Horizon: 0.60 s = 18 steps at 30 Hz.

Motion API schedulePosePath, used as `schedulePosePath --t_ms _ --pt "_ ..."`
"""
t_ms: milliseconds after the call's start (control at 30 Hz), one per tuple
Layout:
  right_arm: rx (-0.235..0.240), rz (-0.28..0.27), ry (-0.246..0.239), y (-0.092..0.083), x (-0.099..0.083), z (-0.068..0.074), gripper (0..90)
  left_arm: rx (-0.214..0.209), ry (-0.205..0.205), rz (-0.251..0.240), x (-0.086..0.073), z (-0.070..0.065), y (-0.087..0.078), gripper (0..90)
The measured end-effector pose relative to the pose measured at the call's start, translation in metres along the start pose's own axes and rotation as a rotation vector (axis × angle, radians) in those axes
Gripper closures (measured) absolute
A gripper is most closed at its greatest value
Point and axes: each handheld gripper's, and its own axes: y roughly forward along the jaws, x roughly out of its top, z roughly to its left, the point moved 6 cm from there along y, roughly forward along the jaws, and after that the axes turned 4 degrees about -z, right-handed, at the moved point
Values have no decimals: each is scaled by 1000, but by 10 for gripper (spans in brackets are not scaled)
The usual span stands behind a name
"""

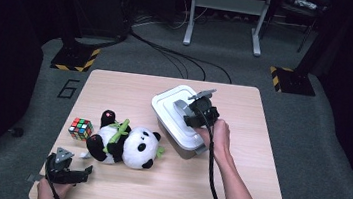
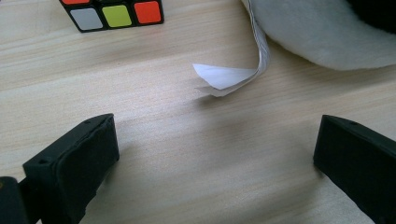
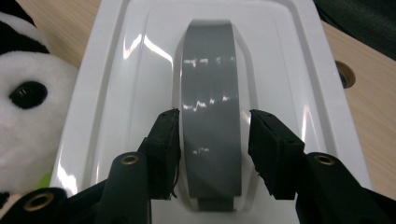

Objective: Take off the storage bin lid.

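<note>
Straddling the grey handle (image 3: 211,107) of the white lid (image 3: 289,60), the right gripper (image 3: 212,140) with jaws partly spread, one pad on each side of the handle. Leaving a thin gap at the right pad; sitting close against the handle at the left pad, contact there too fine to tell. Not clamping anything.

Sitting on the right half of the table (image 1: 255,189), the box (image 1: 179,142) under its lid (image 1: 172,99), turned at a slant, its near corner pointing toward the near right. Hanging over the lid's right end in the high view, the right gripper (image 1: 201,107), with the hand (image 1: 218,134) behind it on the near side.

Lying just left of the box, nearly touching its near left wall, the panda toy (image 1: 131,144). Resting further left, close to the toy's dark leg, the puzzle cube (image 1: 80,129).

Offering open wood far of the box up to the far edge, right of it toward the right edge, and across the whole near right quarter.

Resting low at the near left corner, the left gripper (image 1: 68,170), jaws wide apart, holding nothing, with bare wood between them (image 2: 215,154). Curling on the table just ahead of it, the toy's paper tag (image 2: 224,77), and beyond that the cube (image 2: 116,14) and the toy's white fur (image 2: 322,32).
</note>
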Motion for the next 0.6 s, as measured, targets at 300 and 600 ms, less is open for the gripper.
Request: schedulePosePath --t_ms 300,600 --pt "-26 20 -54 12 27 5 646 0 0 0 0 0 0 0" --pt "-24 31 -31 11 28 6 662 1 -1 -5 0 0 0 0"
